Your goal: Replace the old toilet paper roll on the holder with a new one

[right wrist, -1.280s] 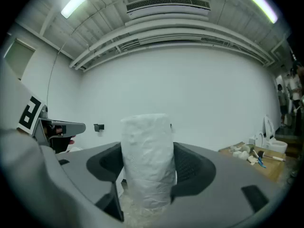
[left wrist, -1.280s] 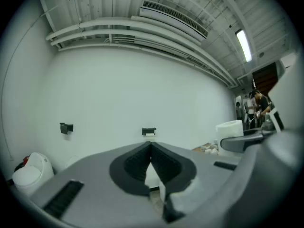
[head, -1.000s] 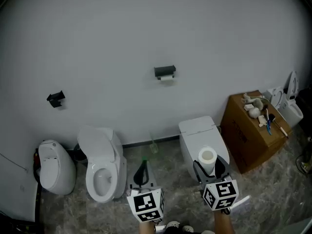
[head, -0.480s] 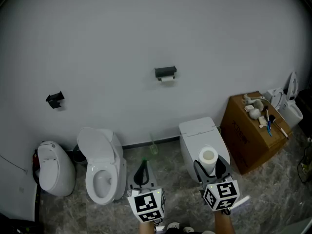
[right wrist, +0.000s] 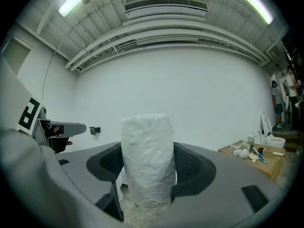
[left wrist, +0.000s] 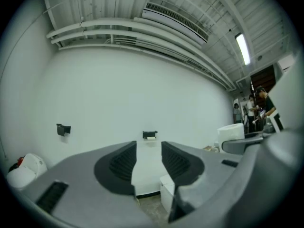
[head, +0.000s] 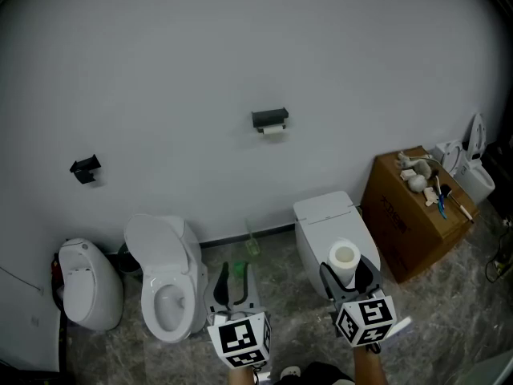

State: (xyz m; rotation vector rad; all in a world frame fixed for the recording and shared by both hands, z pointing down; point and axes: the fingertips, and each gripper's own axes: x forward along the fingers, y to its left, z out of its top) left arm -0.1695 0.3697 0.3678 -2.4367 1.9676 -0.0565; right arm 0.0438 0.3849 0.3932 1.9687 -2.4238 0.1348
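A black paper holder [head: 270,118] with a thin old roll [head: 274,129] under it hangs on the white wall; the holder [left wrist: 149,135] also shows small in the left gripper view. My right gripper [head: 345,275] is shut on a new white toilet paper roll [head: 343,261], held upright, and this roll [right wrist: 147,160] fills the right gripper view between the pads. At bottom centre my left gripper [head: 231,282] has its jaws opening, and nothing lies between them in the left gripper view [left wrist: 148,163]. Both grippers are far from the wall holder.
An open white toilet [head: 167,283] stands at left, a closed white toilet [head: 329,224] in front of my right gripper. A cardboard box [head: 413,212] with small items stands at right, a second black holder [head: 84,168] on the left wall. People [left wrist: 256,109] stand far right.
My left gripper's jaws have parted from shut to apart. The right gripper still holds the new roll in the same place.
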